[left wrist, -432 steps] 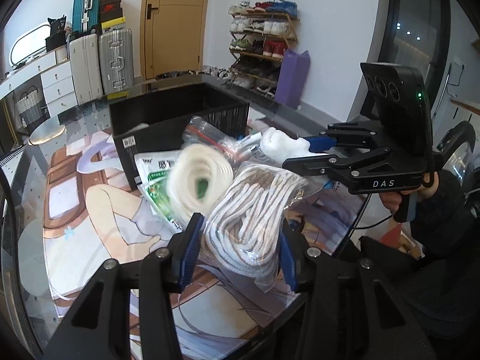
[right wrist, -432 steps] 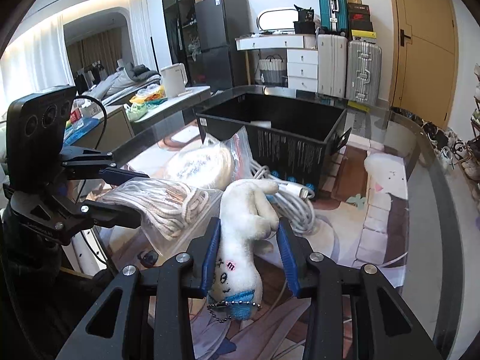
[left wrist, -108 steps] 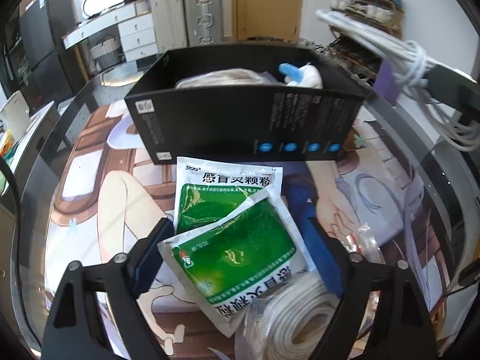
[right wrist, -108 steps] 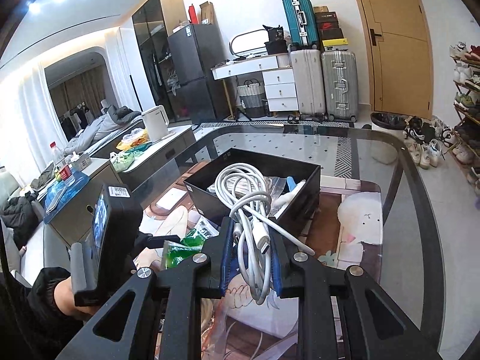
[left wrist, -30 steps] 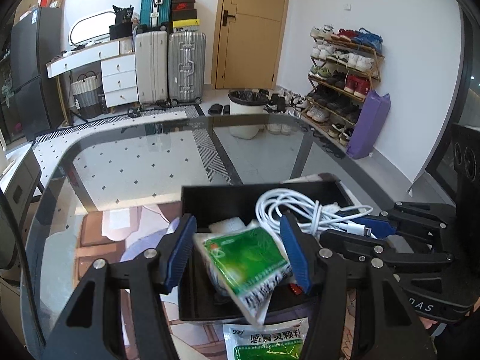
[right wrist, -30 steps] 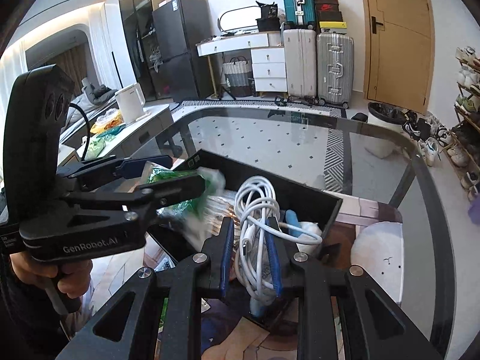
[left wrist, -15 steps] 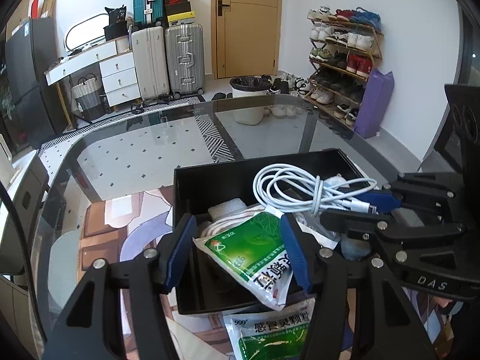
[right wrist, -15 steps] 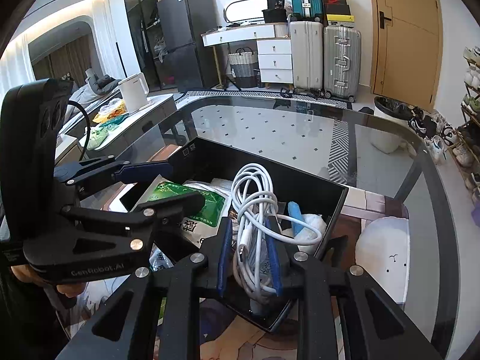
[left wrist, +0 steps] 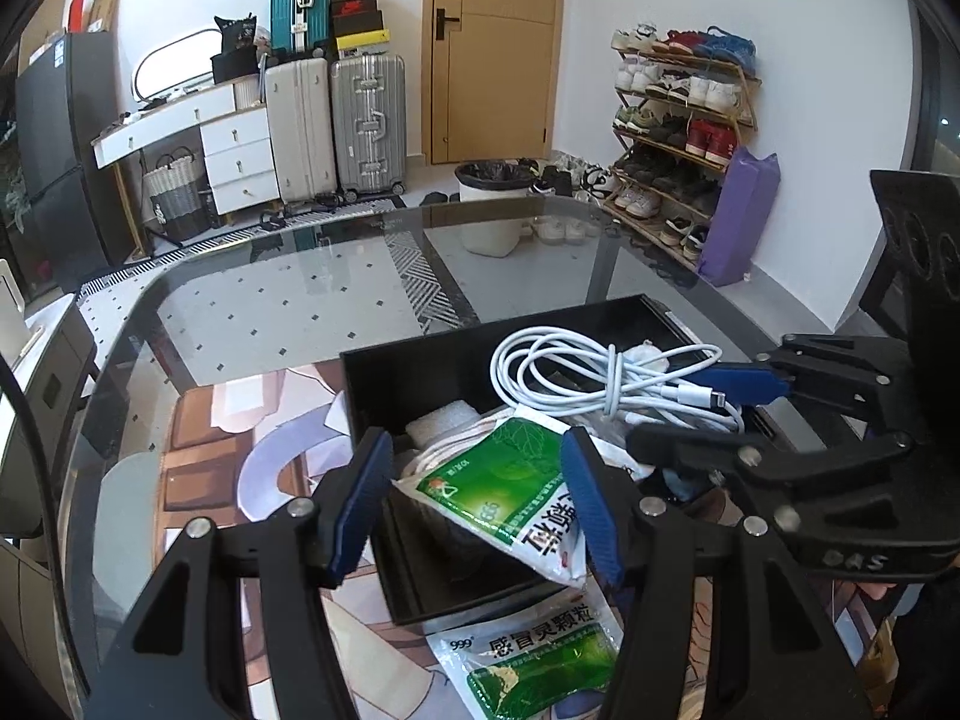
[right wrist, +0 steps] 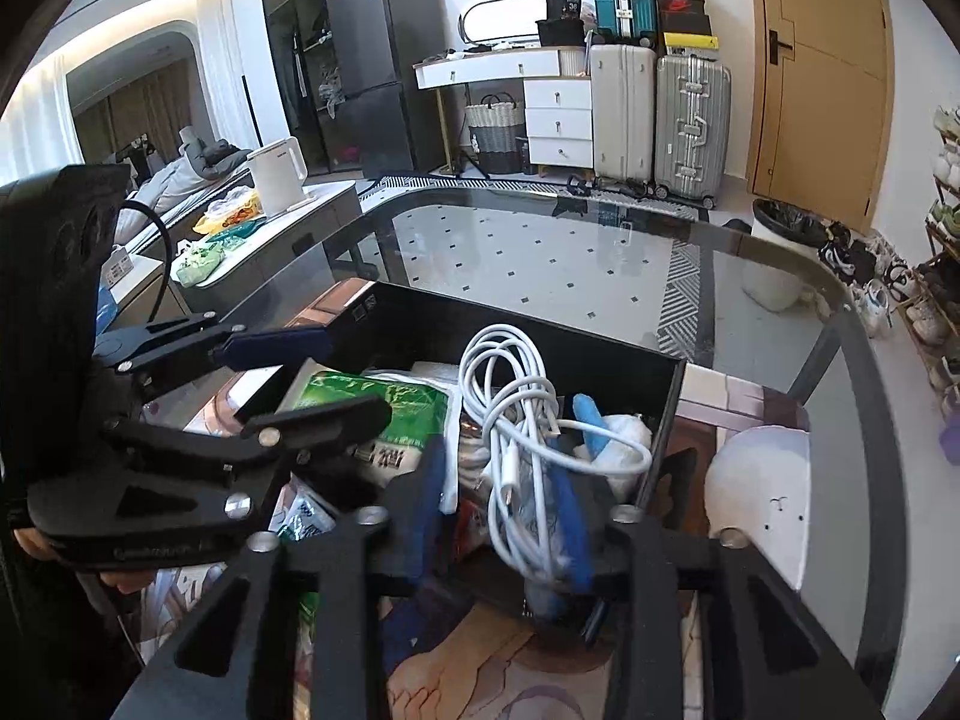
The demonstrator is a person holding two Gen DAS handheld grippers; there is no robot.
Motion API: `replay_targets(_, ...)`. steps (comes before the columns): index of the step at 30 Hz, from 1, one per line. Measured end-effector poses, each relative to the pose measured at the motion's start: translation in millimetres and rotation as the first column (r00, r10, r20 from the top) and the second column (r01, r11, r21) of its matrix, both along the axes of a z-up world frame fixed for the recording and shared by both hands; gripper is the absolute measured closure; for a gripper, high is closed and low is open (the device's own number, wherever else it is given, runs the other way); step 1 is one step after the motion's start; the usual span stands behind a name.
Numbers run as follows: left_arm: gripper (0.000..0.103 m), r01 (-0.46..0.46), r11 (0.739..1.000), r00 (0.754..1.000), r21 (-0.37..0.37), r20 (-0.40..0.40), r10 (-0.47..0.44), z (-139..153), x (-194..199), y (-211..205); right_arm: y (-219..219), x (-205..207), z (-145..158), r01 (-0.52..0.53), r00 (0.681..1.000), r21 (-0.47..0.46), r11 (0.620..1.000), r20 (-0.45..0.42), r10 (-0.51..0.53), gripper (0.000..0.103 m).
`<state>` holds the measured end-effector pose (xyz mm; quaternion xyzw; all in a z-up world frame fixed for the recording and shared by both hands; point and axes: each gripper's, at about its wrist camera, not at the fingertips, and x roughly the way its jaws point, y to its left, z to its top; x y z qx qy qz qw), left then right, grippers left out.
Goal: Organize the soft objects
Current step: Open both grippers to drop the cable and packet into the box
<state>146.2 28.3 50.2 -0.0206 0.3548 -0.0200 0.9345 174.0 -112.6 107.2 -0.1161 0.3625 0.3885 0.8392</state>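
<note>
R gripper [right wrist: 498,516] jaws are opening round the coiled glossy white cable bundle [right wrist: 510,414] over the matte black rectangular box [left wrist: 384,372], while L gripper [left wrist: 477,501] is clamped on a crinkly green-white foil sachet [left wrist: 510,492] tilted over box's near wall, w/ a flat twin sachet [left wrist: 528,654] on the glass desk [left wrist: 270,312] below it.

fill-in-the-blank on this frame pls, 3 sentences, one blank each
1. The coiled white charging cable hangs over the open black ____.
2. The left gripper has a ____ foil sachet between its jaws.
3. A second sachet lies on the printed mat, ____ the box.

Missing words: box; green; outside
</note>
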Motion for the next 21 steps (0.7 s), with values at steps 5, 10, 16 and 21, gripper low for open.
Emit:
replay_targets(5,0.040,0.002,1.000,1.000,0.000,0.022,-0.002,5,-10,0,-14,-8,8,0.007,1.000,0.003,1.000,0.006,-0.007,0.054)
replay_targets(10,0.022,-0.021,1.000,0.998,-0.007,0.057,0.021,9,-27,5,-32,-28,17,0.036,0.999,0.032,0.999,0.030,-0.037,0.026)
replay_targets(16,0.000,-0.067,0.998,0.994,-0.014,0.085,0.068,13,-47,10,-48,-51,23,0.071,0.997,0.073,0.995,0.031,-0.074,0.001)
replay_targets(21,0.000,-0.070,0.997,0.993,-0.013,0.097,0.071,14,-64,10,-52,-64,15,0.074,0.997,0.048,0.996,0.013,-0.075,0.001)
